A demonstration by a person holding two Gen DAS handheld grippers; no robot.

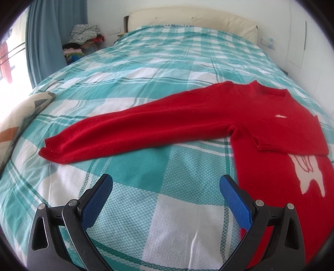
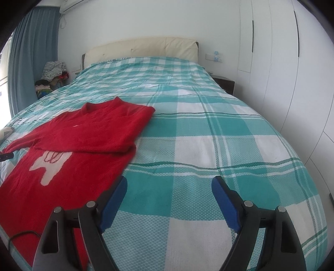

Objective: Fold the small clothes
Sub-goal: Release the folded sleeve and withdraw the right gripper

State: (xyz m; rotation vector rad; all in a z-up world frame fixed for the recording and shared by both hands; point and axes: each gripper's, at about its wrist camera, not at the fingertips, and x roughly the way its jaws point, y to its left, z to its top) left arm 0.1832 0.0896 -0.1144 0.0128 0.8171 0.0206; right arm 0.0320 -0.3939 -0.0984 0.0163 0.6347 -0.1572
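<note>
Both hand-held grippers point(image 1: 166, 185) point(image 2: 169, 185) gape empty beside red sweater point(image 1: 271, 129).

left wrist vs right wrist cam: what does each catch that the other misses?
Left wrist only: the red sweater's long sleeve stretched out flat to its cuff, a patterned pillow at the bed's edge, and the open left gripper above bare bedspread.

Right wrist only: the white wardrobe doors, an air conditioner, a dark nightstand, and the open right gripper holding nothing.

Both: the teal checked bedspread, cream headboard, blue curtain, clothes pile, and the sweater with one side folded across its white motif.
</note>
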